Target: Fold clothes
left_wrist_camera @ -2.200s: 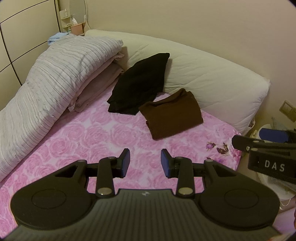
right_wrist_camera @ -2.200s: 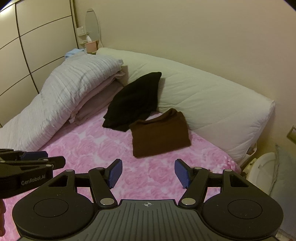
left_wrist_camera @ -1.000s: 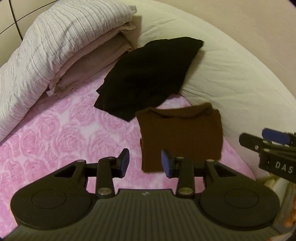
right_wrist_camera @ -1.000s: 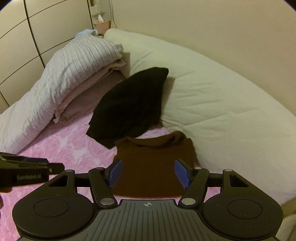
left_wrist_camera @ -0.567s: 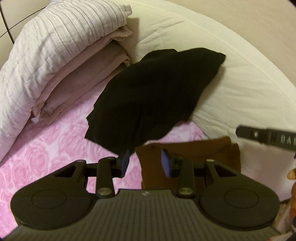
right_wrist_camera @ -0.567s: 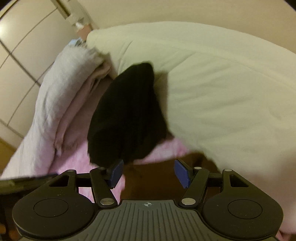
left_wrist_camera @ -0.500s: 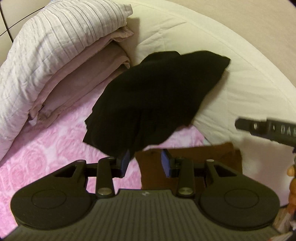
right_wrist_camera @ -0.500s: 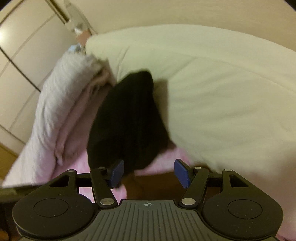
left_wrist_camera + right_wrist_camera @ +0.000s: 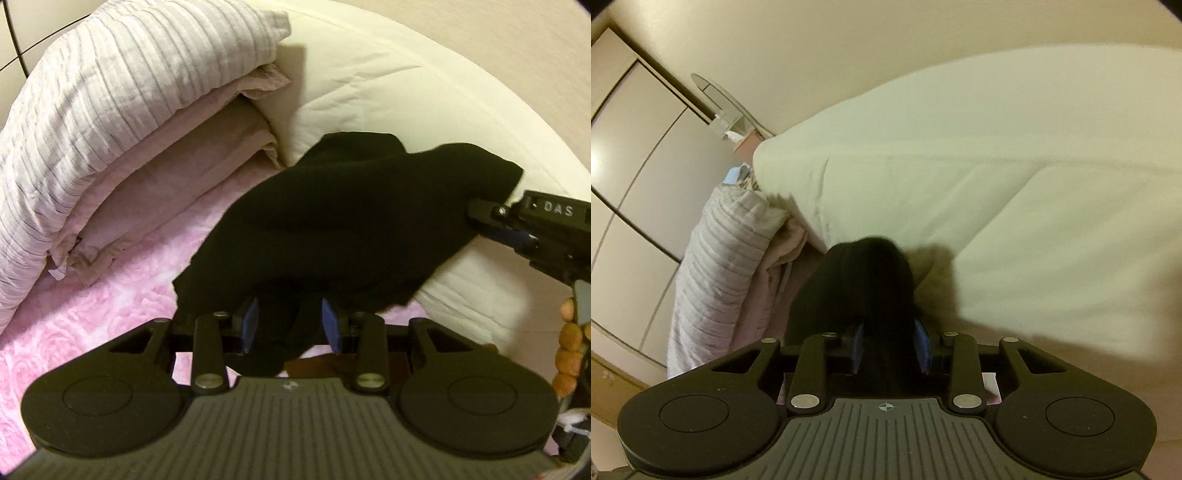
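Black garment (image 9: 343, 221), rumpled, draped across the pink rose-print bed (image 9: 92, 310) and up against the cream duvet (image 9: 399, 110). Left gripper (image 9: 290, 325): spread wide around the garment's near hem, not clamped. Right gripper (image 9: 888, 350): fingers astride the garment's far corner; whether clenched, cannot tell. Brown folded garment (image 9: 321, 365): beneath, mostly hidden. Striped bedding stack (image 9: 110, 110): far left.

The right claw (image 9: 888, 349) straddles a fold of black garment (image 9: 864, 291) beside the cream duvet (image 9: 997, 192).
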Tool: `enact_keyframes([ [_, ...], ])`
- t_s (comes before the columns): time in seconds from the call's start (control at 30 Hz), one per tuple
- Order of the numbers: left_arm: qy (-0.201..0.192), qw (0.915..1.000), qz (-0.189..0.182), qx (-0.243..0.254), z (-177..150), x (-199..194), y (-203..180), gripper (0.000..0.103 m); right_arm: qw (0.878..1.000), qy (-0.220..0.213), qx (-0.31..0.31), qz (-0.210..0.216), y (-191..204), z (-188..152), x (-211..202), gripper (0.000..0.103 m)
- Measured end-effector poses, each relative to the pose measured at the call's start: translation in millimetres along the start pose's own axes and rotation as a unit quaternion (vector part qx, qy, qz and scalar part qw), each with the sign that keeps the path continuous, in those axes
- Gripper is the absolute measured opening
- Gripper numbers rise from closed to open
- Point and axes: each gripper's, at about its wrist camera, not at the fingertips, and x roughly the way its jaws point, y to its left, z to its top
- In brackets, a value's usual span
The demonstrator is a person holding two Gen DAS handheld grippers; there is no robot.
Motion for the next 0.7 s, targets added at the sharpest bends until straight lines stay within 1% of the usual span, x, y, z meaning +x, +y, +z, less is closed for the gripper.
enact_keyframes([
  [0.07,-0.001,1.0,0.006,-0.008,-0.4,0.3,8.1,0.034,1.0,0.003,-0.011,0.003,6.0,-4.6,-2.5,0.033],
  [0.1,-0.002,0.9999,0.006,-0.013,-0.7,1.0,13.0,0.034,1.0,0.0,-0.021,0.002,9.5,-7.7,-4.3,0.038],
  [0.13,-0.001,0.9998,0.008,-0.018,-0.6,1.8,16.2,0.034,0.999,-0.008,-0.031,-0.006,12.2,-10.7,-4.5,0.047],
  [0.17,0.0,0.9997,0.01,-0.022,-0.6,2.5,19.3,0.034,0.999,-0.015,-0.04,-0.015,14.6,-13.0,-3.9,0.05],
  [0.2,0.003,0.9996,0.011,-0.027,-0.5,3.6,22.5,0.034,0.999,-0.017,-0.042,-0.026,15.0,-11.7,1.3,0.05],
  [0.23,0.003,0.9995,0.013,-0.028,-0.6,3.6,24.1,0.034,0.999,-0.015,-0.039,-0.026,14.7,-10.0,7.2,0.049],
  [0.27,0.003,0.9994,0.014,-0.03,-0.6,3.6,25.6,0.034,0.999,-0.017,-0.036,-0.014,13.7,-9.2,11.8,0.05],
  [0.3,0.005,0.9994,0.018,-0.029,-0.4,3.3,26.8,0.034,0.999,-0.019,-0.039,-0.006,13.9,-9.5,14.7,0.044],
  [0.33,0.006,0.9994,0.021,-0.028,-0.1,3.1,27.4,0.034,0.999,-0.019,-0.05,-0.001,16.3,-10.7,16.4,0.025],
  [0.37,0.005,0.9993,0.025,-0.027,-0.1,1.8,28.4,0.034,0.998,-0.018,-0.06,0.008,19.1,-12.2,17.5,0.02],
  [0.4,0.005,0.9992,0.028,-0.027,0.0,0.5,29.5,0.034,0.998,-0.017,-0.065,0.014,22.4,-14.0,16.8,0.011],
  [0.43,0.004,0.9991,0.032,-0.029,0.2,-1.8,31.4,0.034,0.997,-0.014,-0.073,0.027,27.5,-16.8,14.4,0.008],
  [0.57,-0.01,0.9974,0.052,-0.05,-2.0,-23.2,47.8,0.034,0.989,-0.022,-0.136,0.054,66.9,-29.6,-2.3,0.007],
  [0.67,-0.026,0.9942,0.073,-0.074,-6.4,-46.0,65.0,0.034,0.976,-0.025,-0.194,0.097,113.6,-42.6,-21.5,0.006],
  [0.7,-0.033,0.9925,0.081,-0.086,-10.4,-57.8,74.7,0.034,0.972,-0.019,-0.204,0.111,127.0,-46.8,-24.7,0.005],
])
